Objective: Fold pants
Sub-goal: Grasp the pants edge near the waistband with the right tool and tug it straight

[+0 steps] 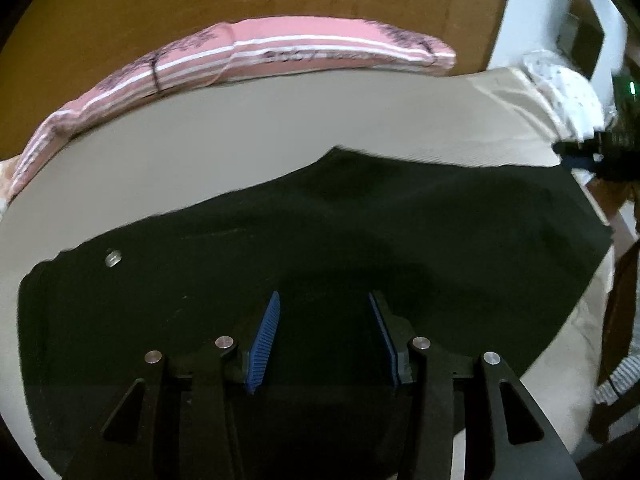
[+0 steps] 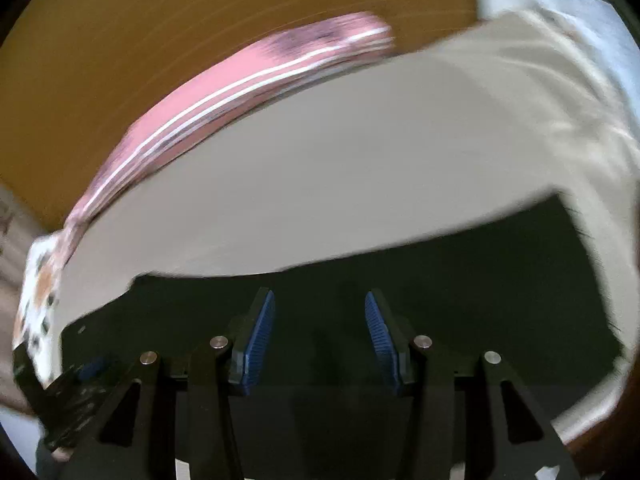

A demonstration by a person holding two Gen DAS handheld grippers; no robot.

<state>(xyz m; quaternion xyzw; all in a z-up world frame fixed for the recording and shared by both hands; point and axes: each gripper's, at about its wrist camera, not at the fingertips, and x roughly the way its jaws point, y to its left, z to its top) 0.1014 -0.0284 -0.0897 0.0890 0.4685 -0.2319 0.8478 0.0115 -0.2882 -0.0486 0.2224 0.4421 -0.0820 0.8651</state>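
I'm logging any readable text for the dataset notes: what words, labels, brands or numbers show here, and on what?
None can be read.
Pink striped pillow: dark print in the left wrist view, too blurred to tell if it is lettering.
Black pants: only a small silver button, no legible label.

Bed w/ beige sheet [image 1: 240, 148]: black pants [image 1: 320, 240] spread flat; pink striped pillow [image 1: 280, 54] at far edge.

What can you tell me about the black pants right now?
The black pants are dark, matte fabric, spread mostly flat on the beige sheet, with mild wrinkles. A small silver button shows near the left end in the left wrist view. Both grippers hover over them, jaws open, gripping nothing. The pink striped pillow lies apart.
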